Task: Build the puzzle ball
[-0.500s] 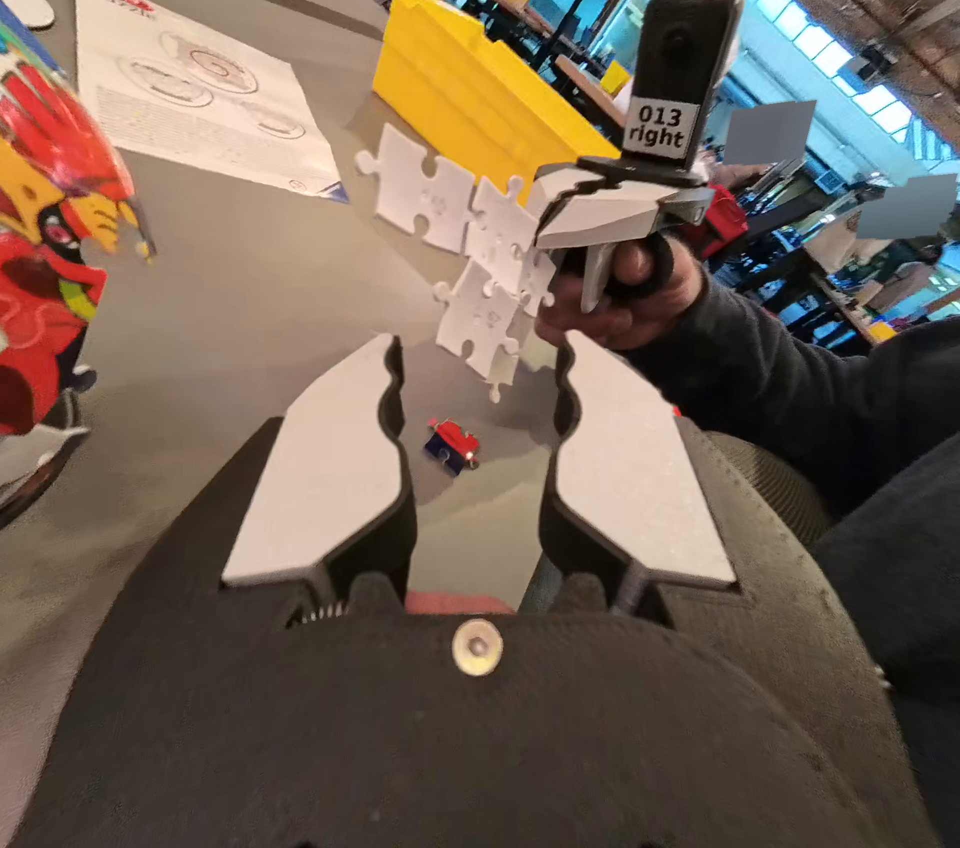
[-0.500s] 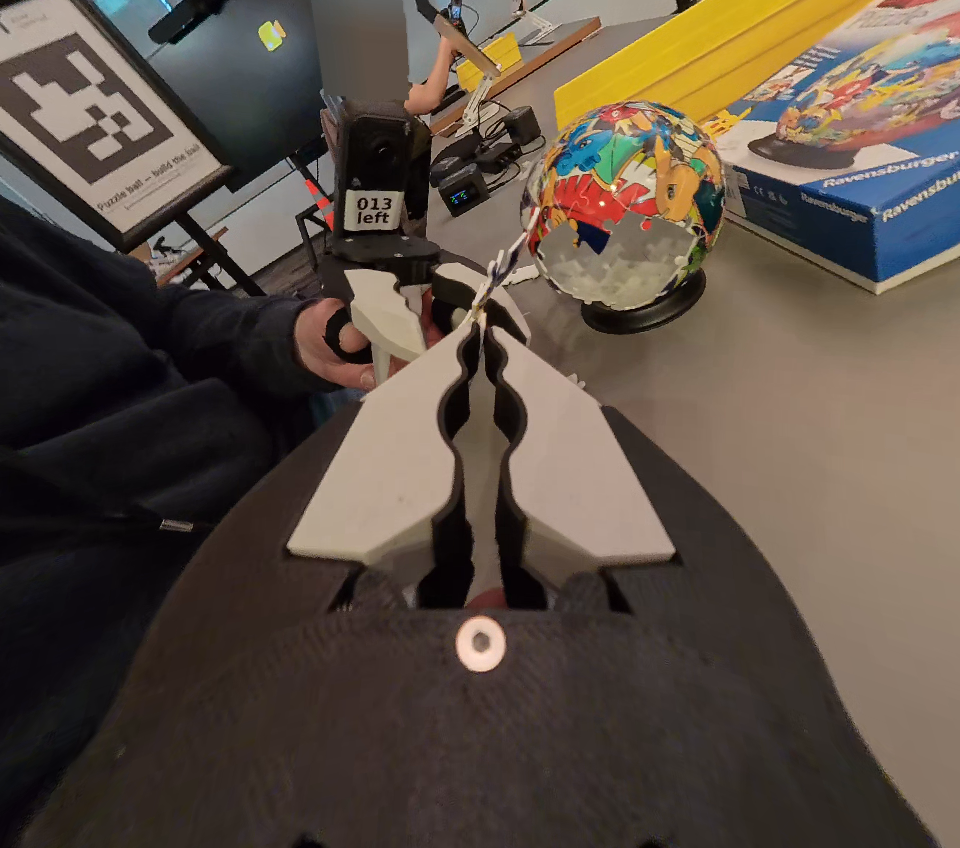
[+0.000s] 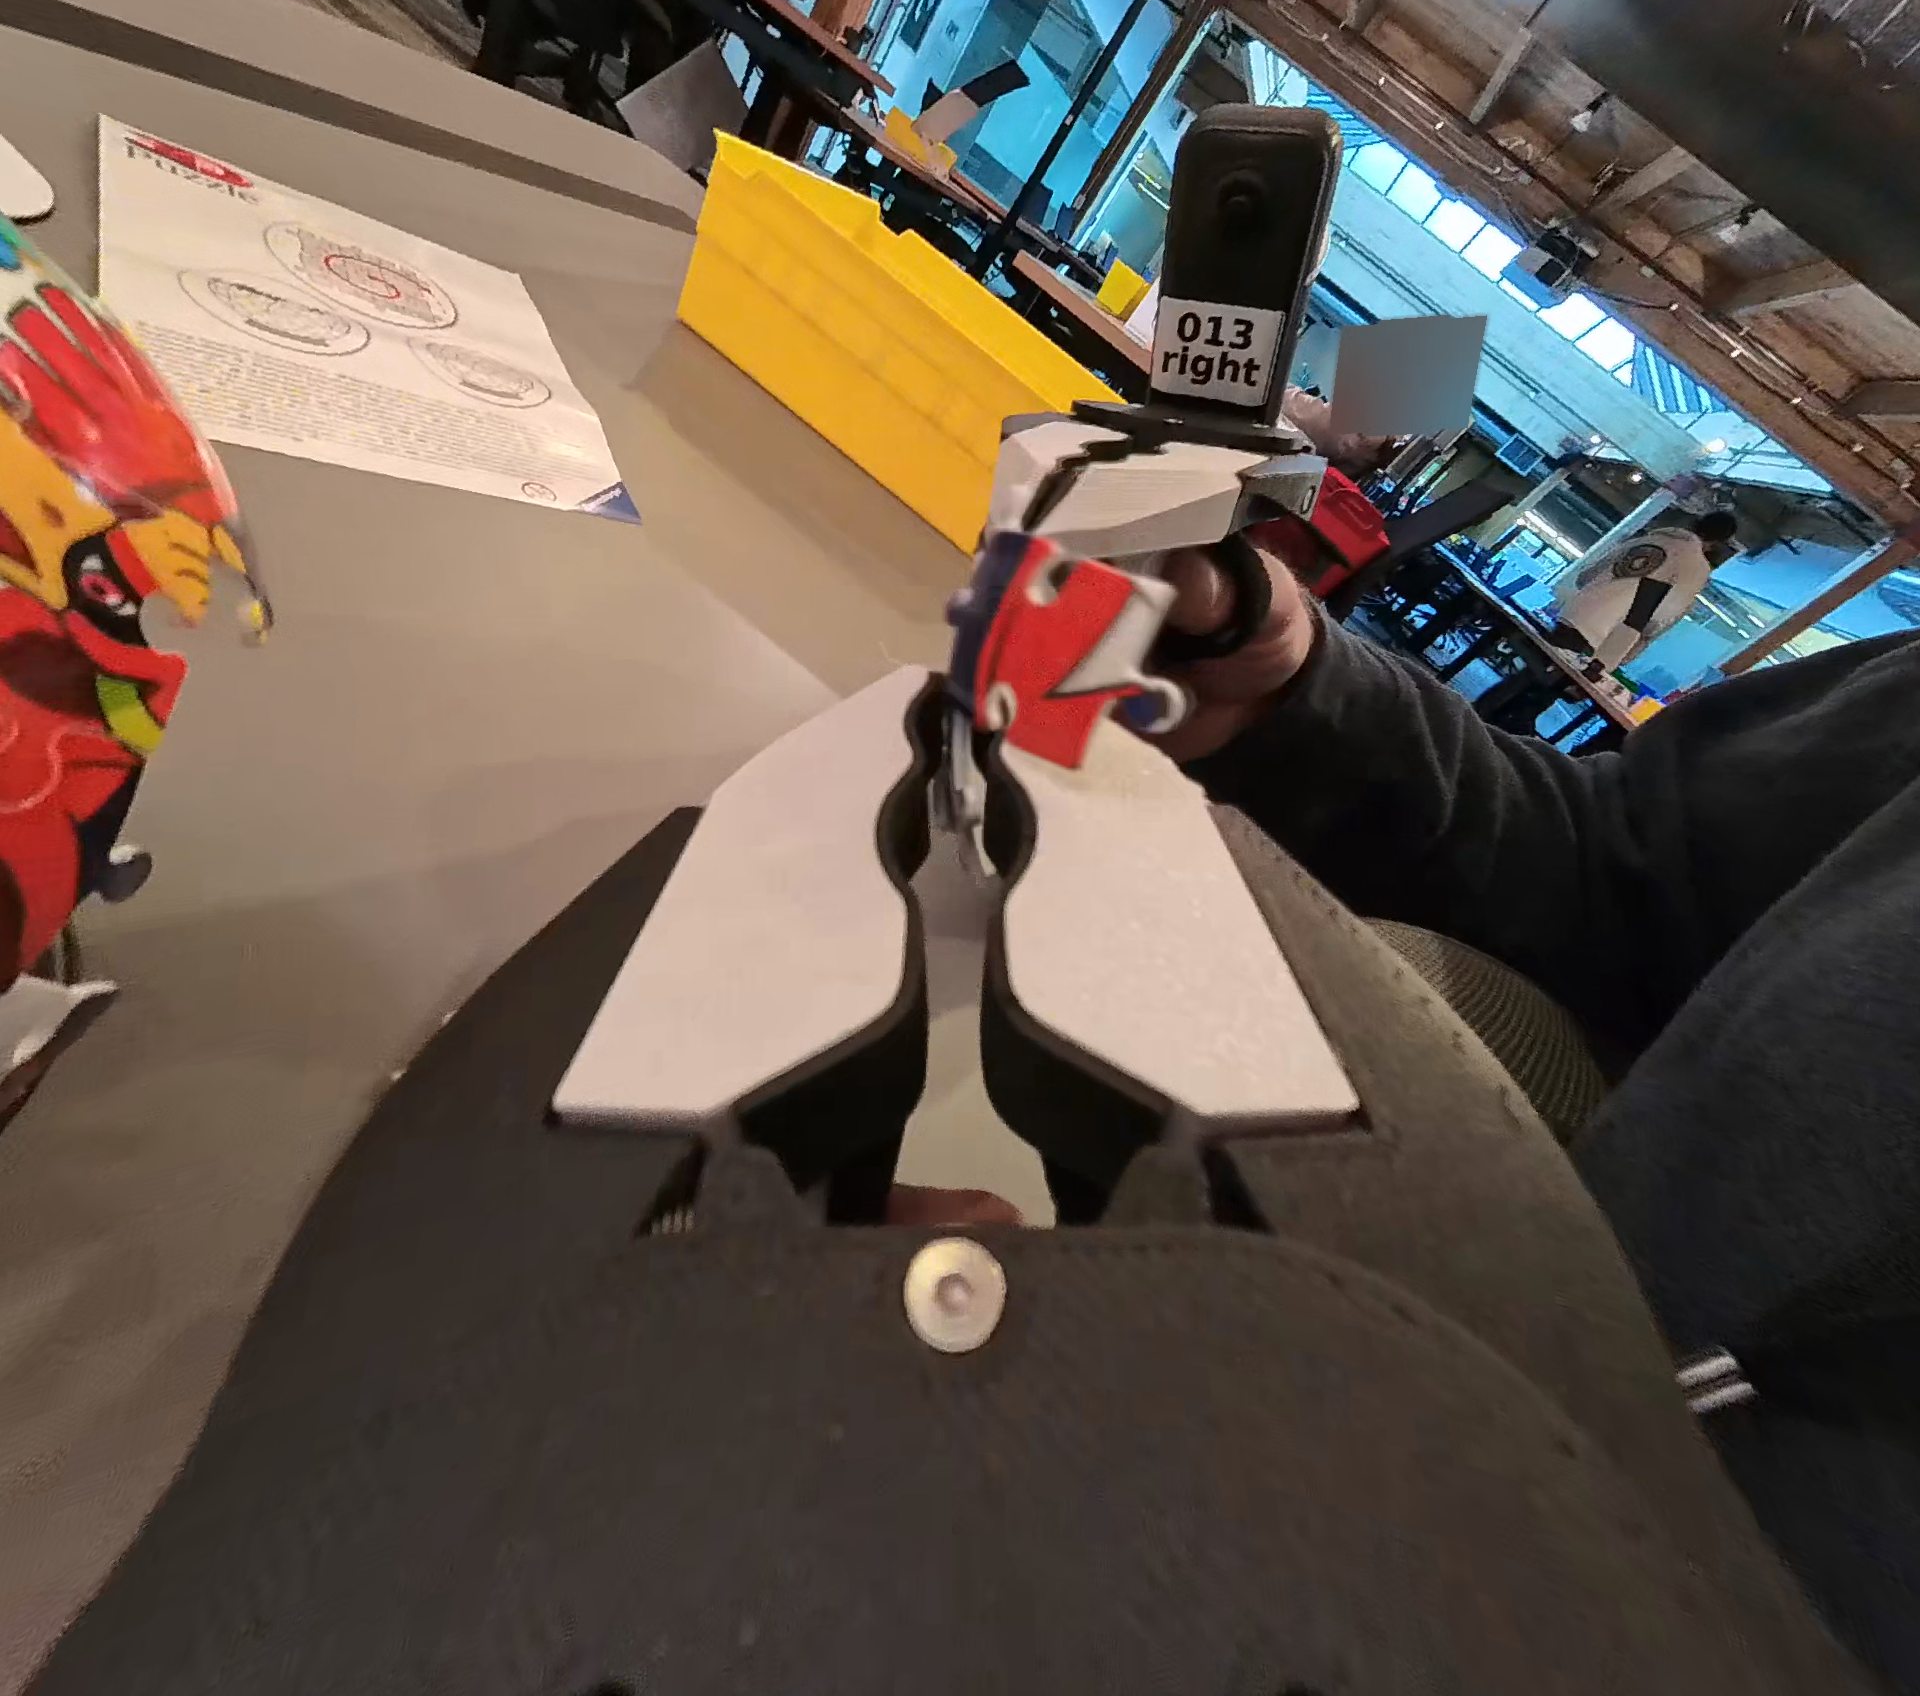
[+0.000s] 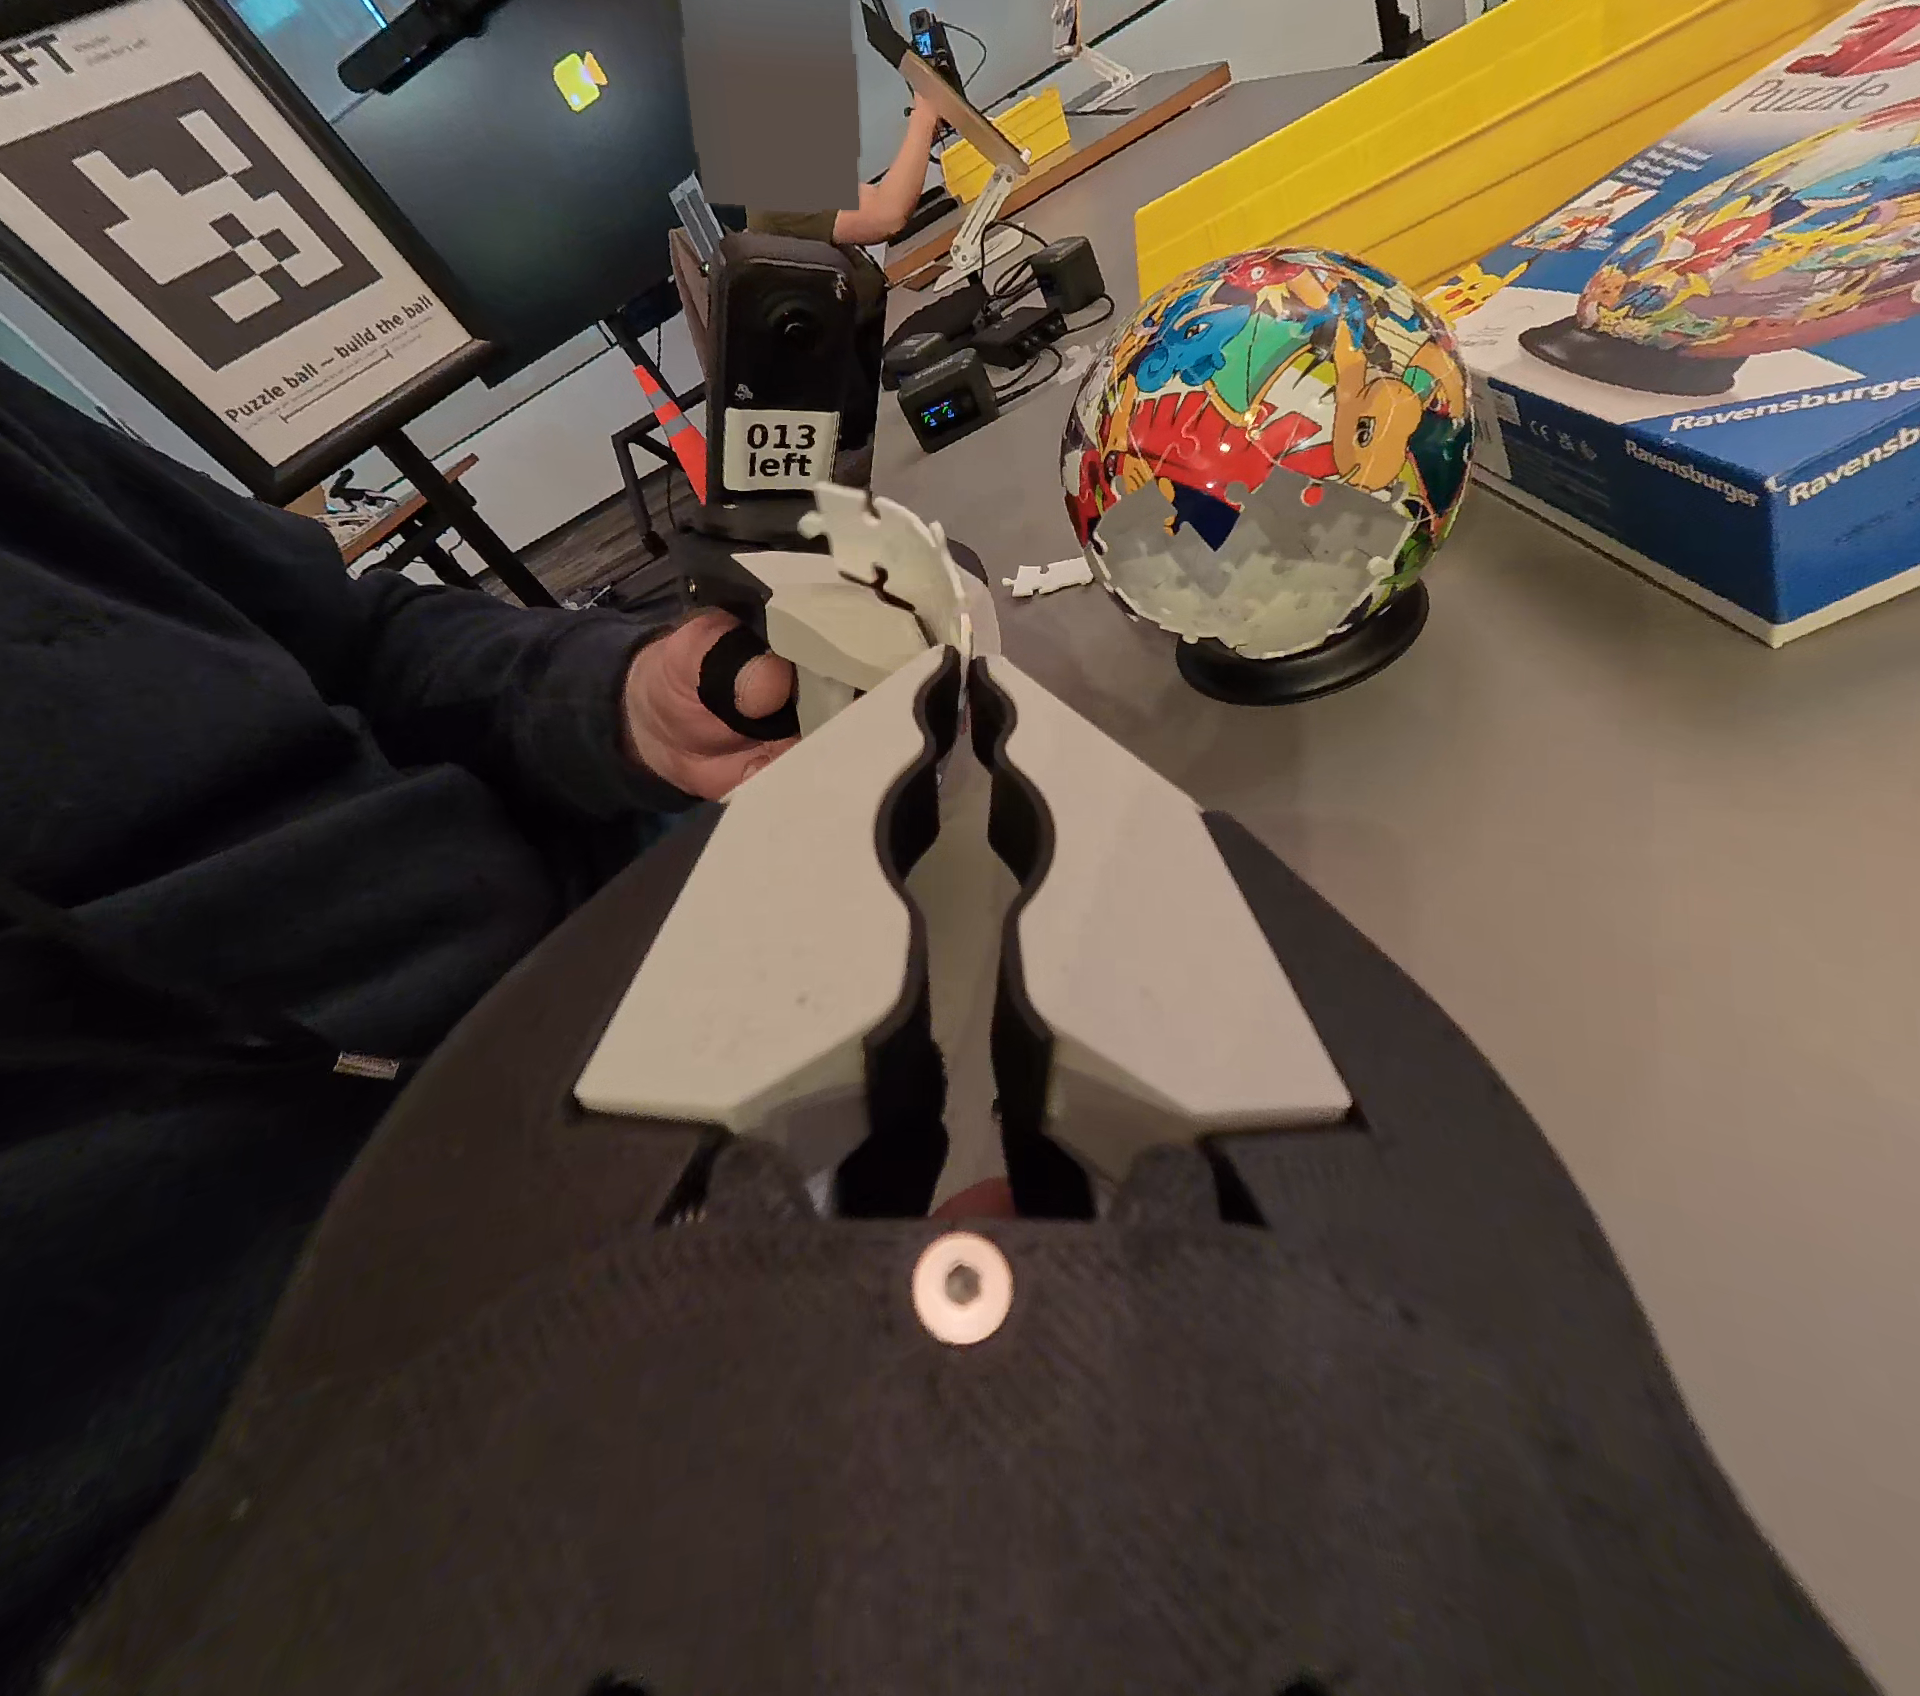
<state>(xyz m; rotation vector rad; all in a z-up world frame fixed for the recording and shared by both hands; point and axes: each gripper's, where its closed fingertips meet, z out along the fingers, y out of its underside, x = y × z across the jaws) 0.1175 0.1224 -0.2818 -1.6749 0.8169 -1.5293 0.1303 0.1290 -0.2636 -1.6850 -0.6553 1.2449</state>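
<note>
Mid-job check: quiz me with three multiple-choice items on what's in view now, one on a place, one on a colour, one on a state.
1. The ball rests on: A) a black stand B) a chair C) the floor.
2. The bin is: A) green B) white C) yellow.
3. The left tongs are: A) wide open B) shut on pieces C) out of view.
Answers: 1 A, the dark stand shows under it; 2 C, its walls are yellow in both views; 3 B, red and blue pieces are pinched in them.
</note>
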